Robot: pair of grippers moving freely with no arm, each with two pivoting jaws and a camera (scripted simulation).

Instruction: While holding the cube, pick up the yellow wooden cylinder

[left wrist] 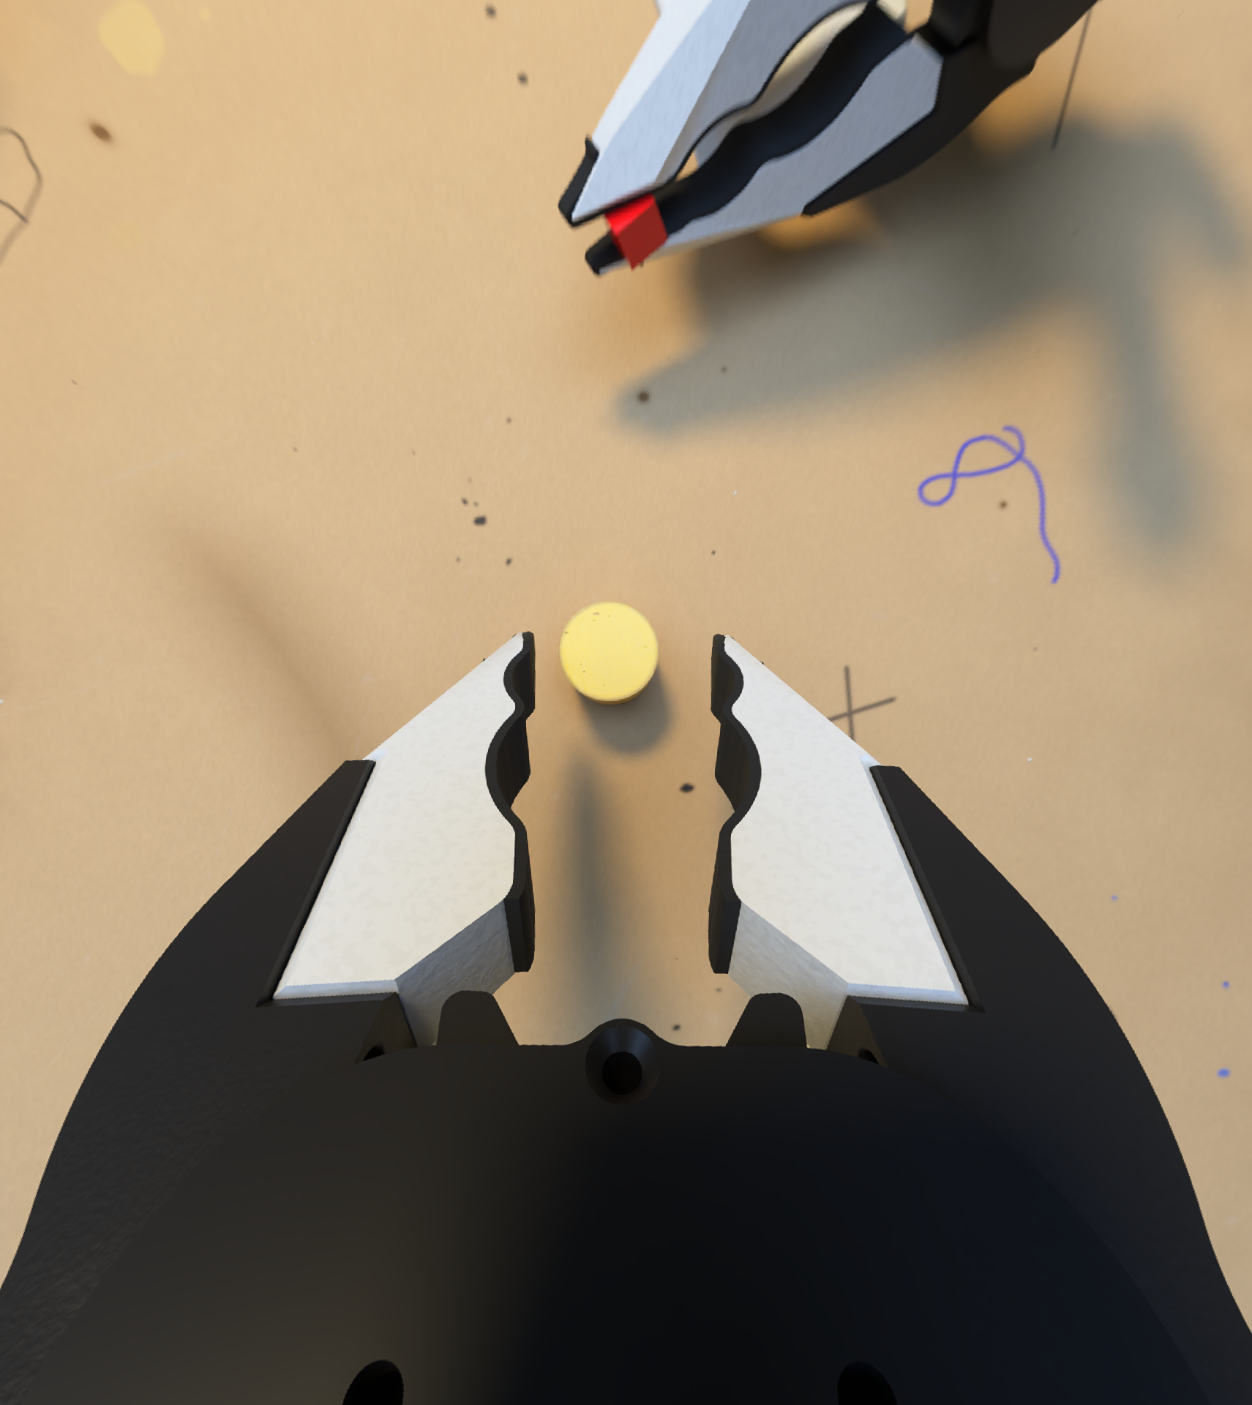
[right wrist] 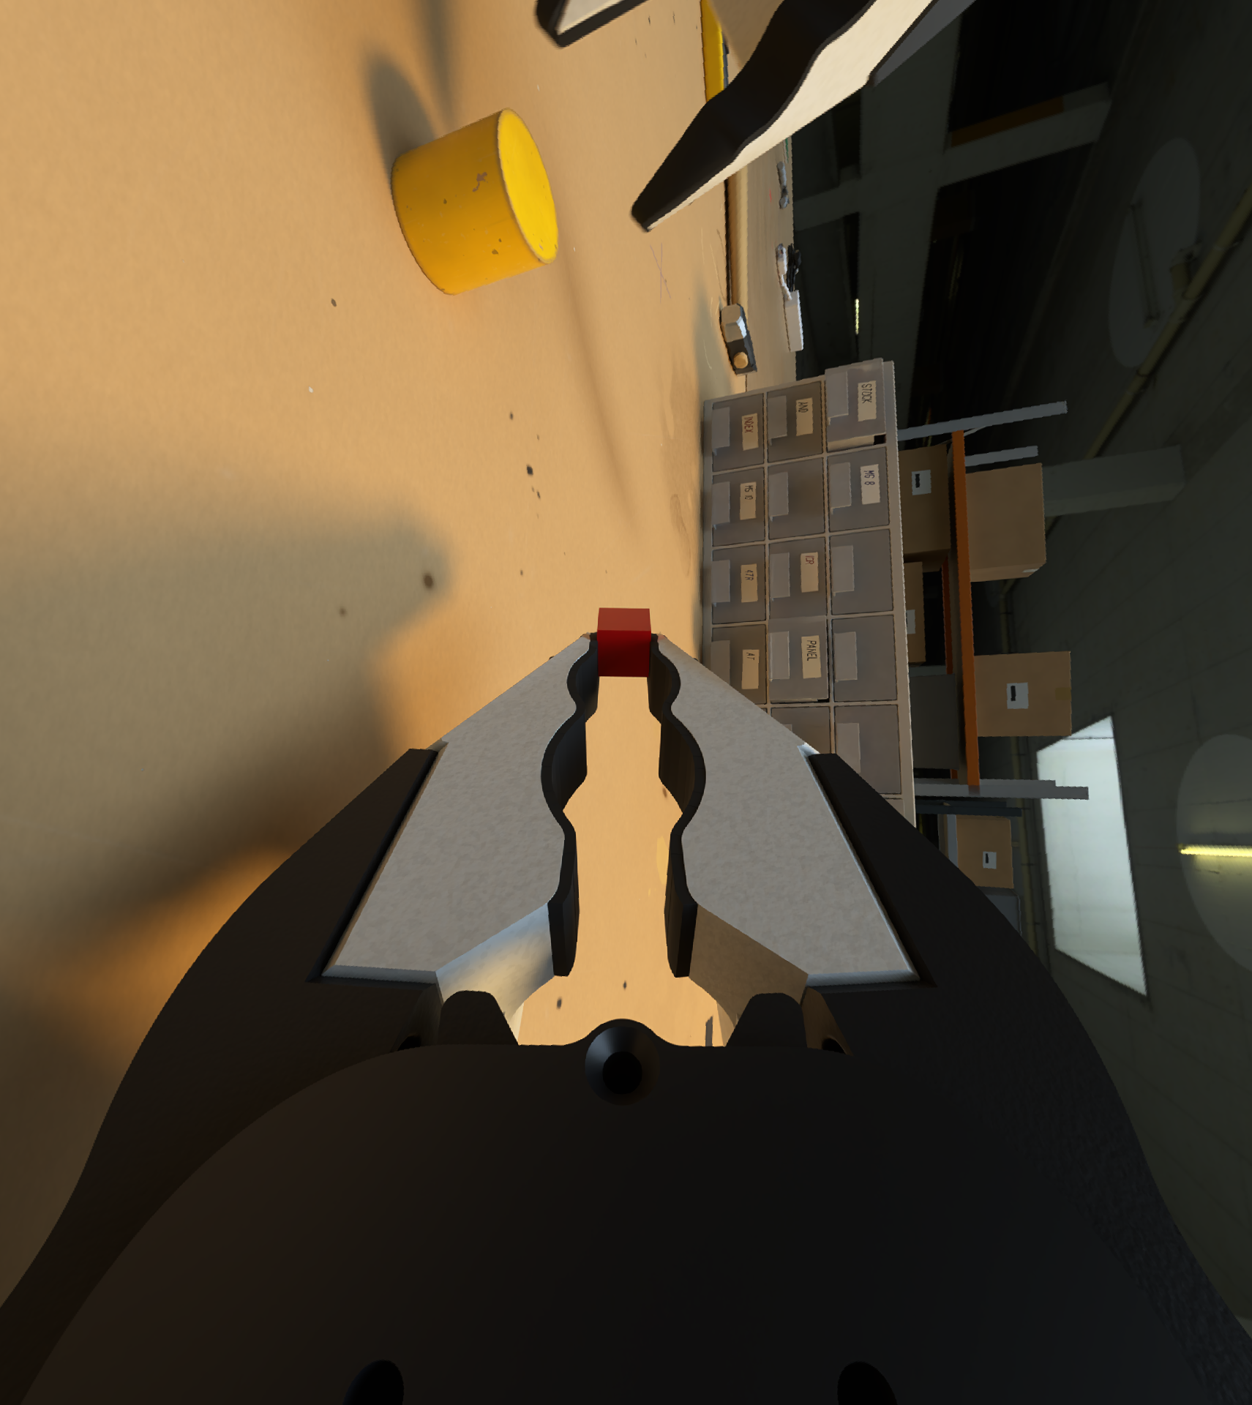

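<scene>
The yellow wooden cylinder (left wrist: 608,651) stands on its flat end on the tan table. My left gripper (left wrist: 622,646) is open and looks straight down; the cylinder shows between its fingertips, a little left of centre and below them. My right gripper (right wrist: 623,642) is shut on a small red cube (right wrist: 623,641) at its fingertips and holds it above the table. In the left wrist view the right gripper (left wrist: 607,236) with the cube (left wrist: 636,229) hangs at the upper right. In the right wrist view the cylinder (right wrist: 476,201) is at the upper left, with the left gripper's fingers (right wrist: 752,122) above it.
The tan table (left wrist: 227,456) bears pen scribbles and dark specks. A grey cabinet of small drawers (right wrist: 805,562) stands at the table's far edge, with small objects (right wrist: 737,334) beside it. Cardboard boxes on shelves (right wrist: 1003,524) lie beyond.
</scene>
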